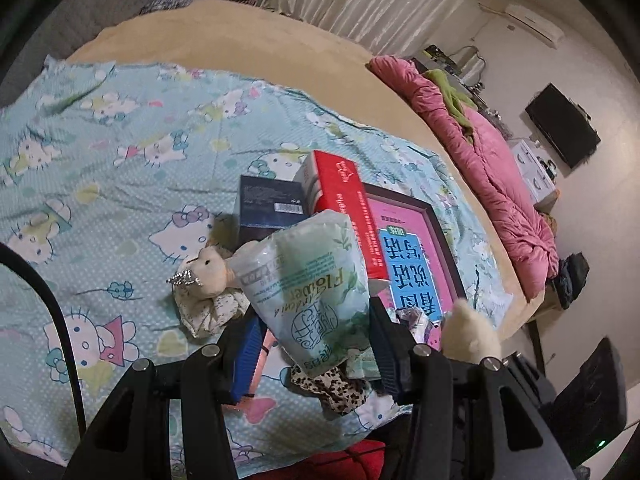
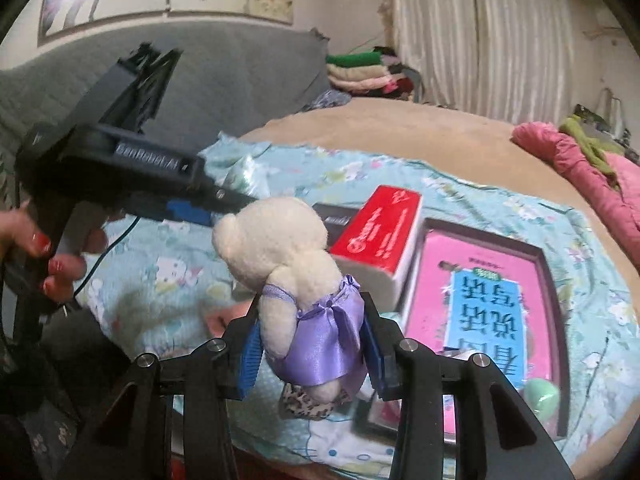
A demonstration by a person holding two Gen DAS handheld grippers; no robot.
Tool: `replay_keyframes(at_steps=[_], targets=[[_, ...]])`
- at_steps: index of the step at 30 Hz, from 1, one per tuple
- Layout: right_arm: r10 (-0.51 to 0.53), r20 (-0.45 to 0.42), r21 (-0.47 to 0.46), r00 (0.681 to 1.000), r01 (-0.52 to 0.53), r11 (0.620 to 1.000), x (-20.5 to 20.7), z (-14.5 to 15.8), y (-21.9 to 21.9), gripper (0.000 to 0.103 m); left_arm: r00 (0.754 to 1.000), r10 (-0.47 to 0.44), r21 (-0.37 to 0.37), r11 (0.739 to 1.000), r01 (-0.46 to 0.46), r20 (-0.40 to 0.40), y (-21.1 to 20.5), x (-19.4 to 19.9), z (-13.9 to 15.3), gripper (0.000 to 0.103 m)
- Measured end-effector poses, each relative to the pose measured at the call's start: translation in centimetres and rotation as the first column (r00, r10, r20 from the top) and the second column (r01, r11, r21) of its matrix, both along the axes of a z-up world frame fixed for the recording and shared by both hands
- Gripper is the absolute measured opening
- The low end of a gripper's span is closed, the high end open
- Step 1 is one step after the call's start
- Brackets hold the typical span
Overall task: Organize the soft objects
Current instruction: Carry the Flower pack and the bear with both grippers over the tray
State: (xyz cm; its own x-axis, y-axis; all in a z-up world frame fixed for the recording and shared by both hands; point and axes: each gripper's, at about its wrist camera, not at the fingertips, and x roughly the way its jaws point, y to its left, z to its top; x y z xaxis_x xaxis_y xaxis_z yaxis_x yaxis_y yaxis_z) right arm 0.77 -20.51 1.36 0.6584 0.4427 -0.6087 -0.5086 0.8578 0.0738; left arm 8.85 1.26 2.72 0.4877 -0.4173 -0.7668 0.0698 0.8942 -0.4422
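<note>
A: Right, on my left wrist camera the left gripper is clamped partway closed on a pale green soft pack, lifted clear of the cartoon-cat sheet. Upside down on the pack I read "Flower"; the smaller print is too fine.

B: What's lying under it?

A: A small cream plush in a patterned cloth on the sheet to the left, a dark blue box behind, then a red carton with white lettering I can't make out. Further right, a pink book with a blue panel of large Chinese characters, upside down to me.

B: And your other hand?

A: On the right wrist camera the left gripper's housing carries raised lettering, blurred, unreadable. The right gripper is half closed, blue pads pressing both sides of a white teddy in a purple satin dress, held up above the sheet. A leopard-print scrap lies just below it.
</note>
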Motion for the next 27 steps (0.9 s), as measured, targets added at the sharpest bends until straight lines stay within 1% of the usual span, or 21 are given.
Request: replay_keyframes(at_steps=[3, 10, 17, 27], targets=[[-0.031, 0.005, 0.031, 1.000, 0.031, 0.999, 0.0, 0.8, -0.9, 0.044, 1.000, -0.016, 0.027, 1.000, 0.015, 0.023, -1.0, -0.4, 1.0, 0.050], [-0.111, 0.006, 0.101, 0.994, 0.110, 0.989, 0.2, 2.6, -3.6, 0.044, 0.997, -0.061, 0.052, 0.997, 0.058, 0.050, -3.7, -1.5, 2.6, 0.050], [-0.175, 0.011, 0.137, 0.985, 0.172, 0.976, 0.3, 4.1, -5.9, 0.044, 0.992, -0.108, 0.095, 0.990, 0.101, 0.070, -6.4, -2.3, 3.8, 0.050], [-0.265, 0.028, 0.169, 0.964, 0.257, 0.952, 0.6, 6.0, -9.2, 0.044, 0.983, -0.152, 0.123, 0.983, 0.139, 0.099, -9.0, -3.3, 5.3, 0.050]])
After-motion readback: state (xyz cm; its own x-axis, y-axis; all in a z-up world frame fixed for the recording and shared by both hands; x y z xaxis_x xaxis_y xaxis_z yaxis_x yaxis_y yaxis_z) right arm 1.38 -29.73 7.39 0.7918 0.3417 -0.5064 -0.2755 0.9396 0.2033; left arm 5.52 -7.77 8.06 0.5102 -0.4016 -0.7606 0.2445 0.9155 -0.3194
